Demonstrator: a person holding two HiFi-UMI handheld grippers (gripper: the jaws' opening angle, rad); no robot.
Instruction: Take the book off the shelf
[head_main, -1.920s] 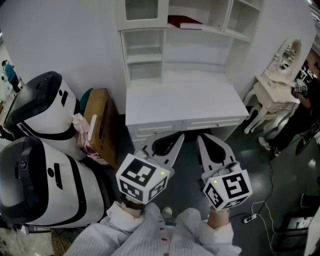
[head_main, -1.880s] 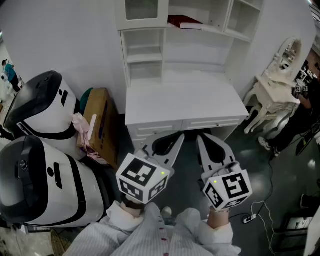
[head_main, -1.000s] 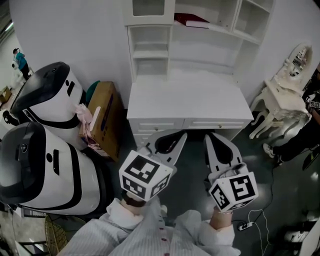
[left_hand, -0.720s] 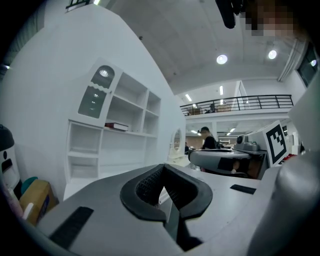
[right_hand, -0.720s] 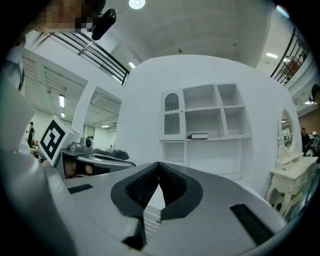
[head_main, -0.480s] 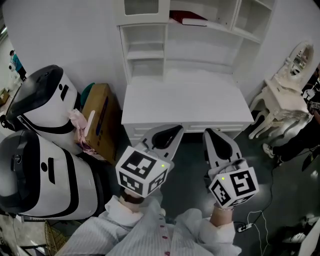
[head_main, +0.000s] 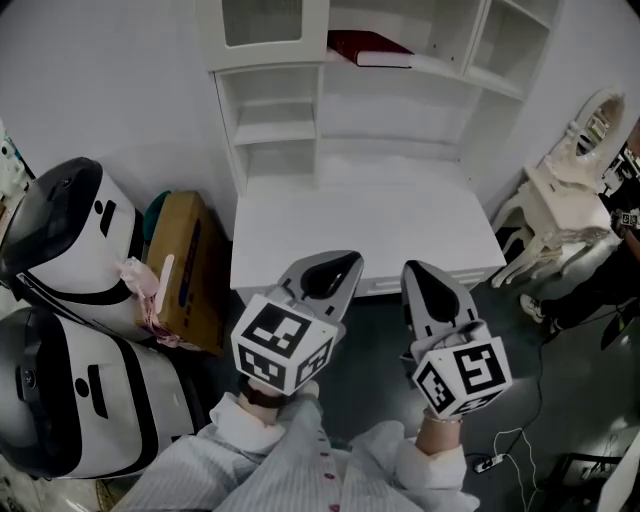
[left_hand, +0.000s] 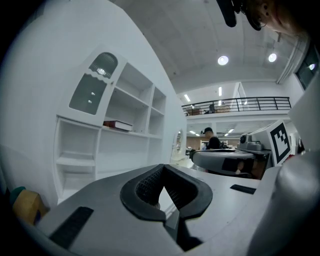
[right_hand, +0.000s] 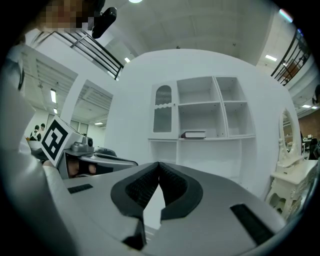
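White desk (head_main: 360, 230) stands before the shelf (head_main: 445, 64) — book (head_main: 368, 47) flat on it

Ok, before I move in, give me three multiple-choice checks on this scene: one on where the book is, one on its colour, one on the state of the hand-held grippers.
1. Where is the book?
A. on the desk top
B. lying flat on the shelf, in the middle bay
C. on the cardboard box

2. What colour is its cover?
A. blue
B. yellow
C. dark red

3. How are the left hand-held gripper and the right hand-held gripper?
A. both shut, nothing held
B. both wide open
C. left one shut on the book

Answers: 1 B, the head view shows it lying flat up on the shelf; 2 C, the cover shows dark red; 3 A, in each gripper view the pads meet at the tips with nothing between them.
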